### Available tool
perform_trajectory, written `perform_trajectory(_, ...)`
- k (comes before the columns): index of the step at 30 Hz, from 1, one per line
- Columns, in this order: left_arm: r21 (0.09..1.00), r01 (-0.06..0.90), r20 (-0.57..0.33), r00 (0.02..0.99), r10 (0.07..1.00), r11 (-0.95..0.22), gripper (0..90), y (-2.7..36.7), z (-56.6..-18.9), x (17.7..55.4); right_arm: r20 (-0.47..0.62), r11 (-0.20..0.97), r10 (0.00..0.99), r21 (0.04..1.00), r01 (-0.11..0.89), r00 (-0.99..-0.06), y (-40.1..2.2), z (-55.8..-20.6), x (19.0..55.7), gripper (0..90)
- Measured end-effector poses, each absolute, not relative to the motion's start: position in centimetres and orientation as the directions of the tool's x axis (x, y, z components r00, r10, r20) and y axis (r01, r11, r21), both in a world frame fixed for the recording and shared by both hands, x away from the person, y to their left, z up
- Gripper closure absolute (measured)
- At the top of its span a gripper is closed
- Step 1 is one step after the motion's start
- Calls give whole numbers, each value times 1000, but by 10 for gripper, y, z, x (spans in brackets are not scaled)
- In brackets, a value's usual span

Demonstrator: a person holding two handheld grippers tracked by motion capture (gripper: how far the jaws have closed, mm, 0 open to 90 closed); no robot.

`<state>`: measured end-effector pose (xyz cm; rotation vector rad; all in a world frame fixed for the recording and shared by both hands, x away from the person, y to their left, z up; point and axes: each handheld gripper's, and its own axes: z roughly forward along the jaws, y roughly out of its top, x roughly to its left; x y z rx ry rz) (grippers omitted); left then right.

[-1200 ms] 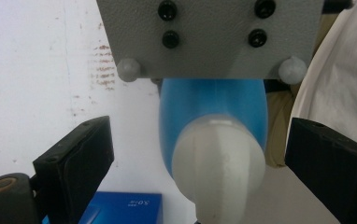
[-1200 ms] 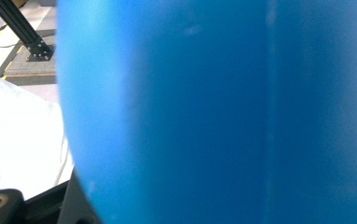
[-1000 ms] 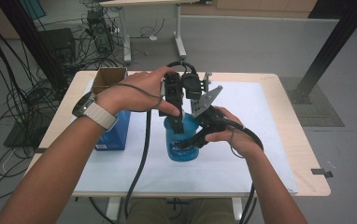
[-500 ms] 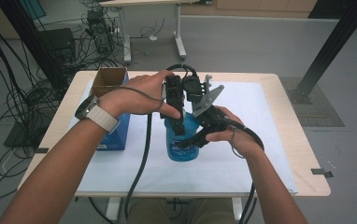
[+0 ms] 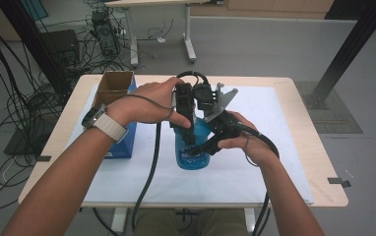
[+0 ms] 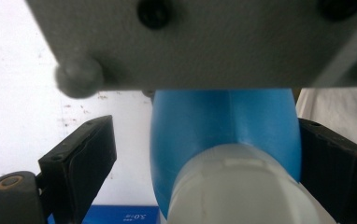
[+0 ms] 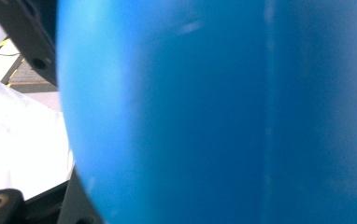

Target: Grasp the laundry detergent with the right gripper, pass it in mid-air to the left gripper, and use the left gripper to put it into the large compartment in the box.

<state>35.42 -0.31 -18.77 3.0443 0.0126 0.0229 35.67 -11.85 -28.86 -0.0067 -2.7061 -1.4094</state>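
Observation:
A blue bottle (image 5: 193, 153) with a white cap (image 6: 237, 186) stands upright on the white sheet at mid-table. My right gripper (image 5: 204, 146) comes in from the right and is shut on the bottle's body, whose blue wall (image 7: 214, 112) fills its camera close up. My left gripper (image 5: 188, 129) points down over the bottle's top. Its jaws have just been closing, with the bottle's shoulder (image 6: 223, 121) and cap between them. A gap still shows beside the left pad (image 6: 81, 163), while the other pad (image 6: 338, 172) lies against or very near the shoulder.
An open cardboard box (image 5: 114, 84) stands on a blue box (image 5: 123, 142) at the table's left. The white sheet (image 5: 279, 147) covers most of the wooden tabletop (image 5: 319, 162). A grey plate (image 6: 190, 42) hangs across the top of the left gripper view. Cables trail from both grippers toward the front edge.

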Motion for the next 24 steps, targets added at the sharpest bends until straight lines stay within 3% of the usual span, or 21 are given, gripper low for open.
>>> perform_trajectory(24, 118, 0, -19, 1000, -2, -993, 190, -2, -193, 356, 93, 566, -44, 823, 52, -995, -120, -288, 356, 436)
